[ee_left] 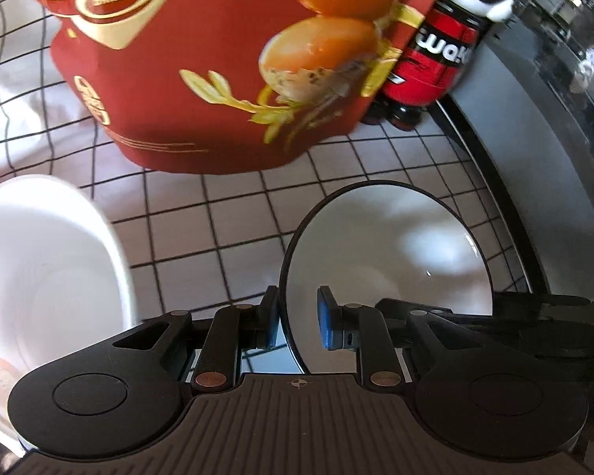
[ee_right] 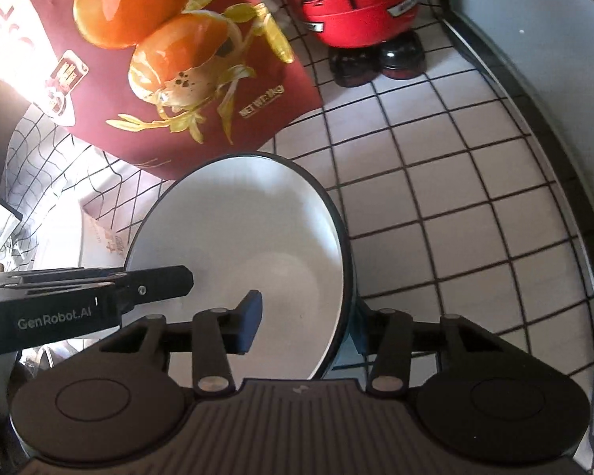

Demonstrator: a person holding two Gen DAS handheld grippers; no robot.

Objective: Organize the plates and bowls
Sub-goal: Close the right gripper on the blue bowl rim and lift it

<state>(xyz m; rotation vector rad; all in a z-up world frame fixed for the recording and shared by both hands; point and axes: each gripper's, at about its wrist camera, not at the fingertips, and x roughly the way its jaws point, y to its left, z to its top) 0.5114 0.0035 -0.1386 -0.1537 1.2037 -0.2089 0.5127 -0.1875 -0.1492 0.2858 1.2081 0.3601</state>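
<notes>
Left jaws: the left gripper [ee_left: 297, 316] straddles the near rim of the black-rimmed bowl [ee_left: 384, 245], one blue pad outside the wall, the other inside. The inner pad looks a touch off the surface, so clamped or just loose, I cannot tell.

Right jaws: the right gripper [ee_right: 305, 320] is over the opposite rim, the visible blue pad [ee_right: 251, 318] inside the bowl [ee_right: 241, 233], its partner mostly hidden behind the wall. A gap shows on the inner side; pressing or not, I cannot tell.

Bowl position: tipped up, its white inside facing both cameras, a gripper at each side of the rim, above the checked cloth [ee_right: 435, 198].

Neighbours: a white bowl [ee_left: 47, 261] sits just to the left, apart from the held one. The red snack bag [ee_left: 202, 71] stands behind, a red toy figure [ee_right: 356, 4] beyond that.

Progress: early to middle, by my reading. One bowl is being handled, the white one sits separate, nothing stacked in view.

Left to do: probably nest this bowl with the white one. No plates are in view.
</notes>
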